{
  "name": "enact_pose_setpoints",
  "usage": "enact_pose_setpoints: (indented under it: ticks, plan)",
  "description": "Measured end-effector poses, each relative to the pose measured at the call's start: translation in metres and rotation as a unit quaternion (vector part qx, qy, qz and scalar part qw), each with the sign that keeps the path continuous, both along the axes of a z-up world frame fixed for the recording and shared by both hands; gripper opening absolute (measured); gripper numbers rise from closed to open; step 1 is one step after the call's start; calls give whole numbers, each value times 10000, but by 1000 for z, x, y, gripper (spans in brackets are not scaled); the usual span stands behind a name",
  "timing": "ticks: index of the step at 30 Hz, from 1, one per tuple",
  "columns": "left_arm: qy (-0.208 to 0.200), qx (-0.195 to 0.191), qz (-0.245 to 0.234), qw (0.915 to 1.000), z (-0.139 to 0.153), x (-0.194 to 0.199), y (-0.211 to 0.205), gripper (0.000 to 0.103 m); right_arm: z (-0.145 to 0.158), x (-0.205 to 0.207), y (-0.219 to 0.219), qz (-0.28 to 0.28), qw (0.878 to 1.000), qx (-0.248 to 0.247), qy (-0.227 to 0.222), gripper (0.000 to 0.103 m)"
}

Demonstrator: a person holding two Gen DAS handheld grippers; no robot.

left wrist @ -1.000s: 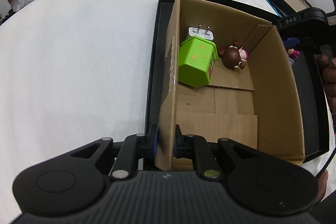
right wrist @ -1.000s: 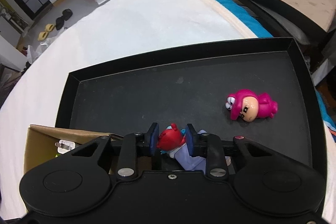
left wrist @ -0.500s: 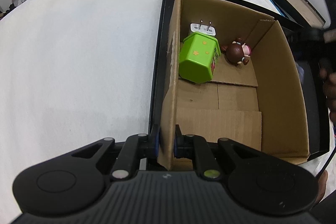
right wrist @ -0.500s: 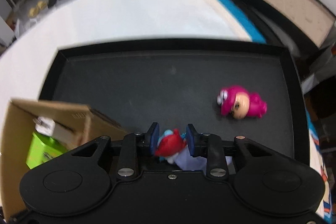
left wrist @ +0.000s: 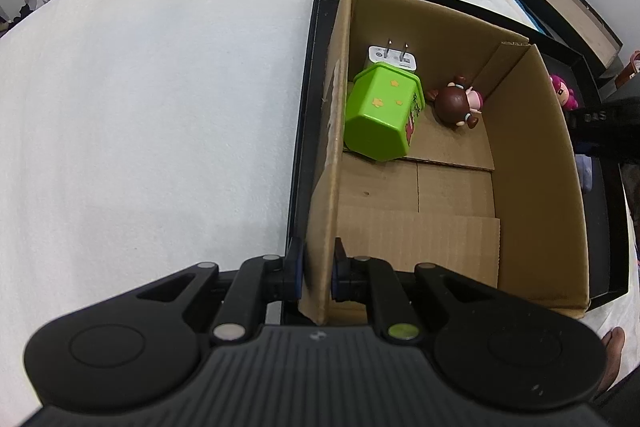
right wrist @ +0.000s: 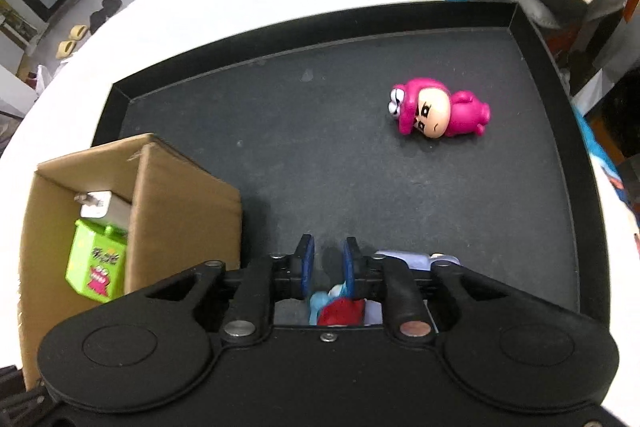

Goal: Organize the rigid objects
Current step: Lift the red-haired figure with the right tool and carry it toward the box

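Left wrist view first. Shows the left gripper (left wrist: 316, 267) with its fingers almost shut, pinching the left wall of the cardboard box (left wrist: 528, 147) near the box's near corner, one finger outside and one inside. Puts the box in the black tray (left wrist: 304, 131), tight along the tray's left edge, with the tray on a white cover (left wrist: 140, 107). Finds three things at the far end of the box: a green tub (left wrist: 380, 119) on its side, a white plug (left wrist: 394, 57) just behind it with its pins up, and a little brown-haired doll (left wrist: 458, 103) beside the tub. Catches a bit of the pink toy (left wrist: 562, 93) past the box's right wall, and part of the right gripper (left wrist: 600, 119) near it.

Right wrist view next. Shows the right gripper (right wrist: 328, 259) above the tray's near edge, fingers just pulled close together, with nothing between the tips. Finds a red and blue toy (right wrist: 340, 307) farther back, low between the fingers; cannot tell if touched. Puts the pink toy (right wrist: 440, 113) on its side toward the tray's far right corner, well apart from the box (right wrist: 184, 203) at the near left corner.
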State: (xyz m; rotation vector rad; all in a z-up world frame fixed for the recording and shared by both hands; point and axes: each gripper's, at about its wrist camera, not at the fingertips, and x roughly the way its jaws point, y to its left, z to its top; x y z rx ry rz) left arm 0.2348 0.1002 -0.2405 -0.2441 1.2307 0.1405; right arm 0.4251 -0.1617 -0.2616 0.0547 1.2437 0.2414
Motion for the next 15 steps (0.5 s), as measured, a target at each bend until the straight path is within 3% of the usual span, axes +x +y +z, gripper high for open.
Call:
enact_pose_setpoints:
  ticks: [9,15]
  plan:
    - [-21,5,-5,10000,1,-1,0,12,24,-20,4,130,9995,-91,-285,46]
    - [-27,-6,2,10000,2,-1,0,12,19,-26,7,239,9987,-233,-378,46]
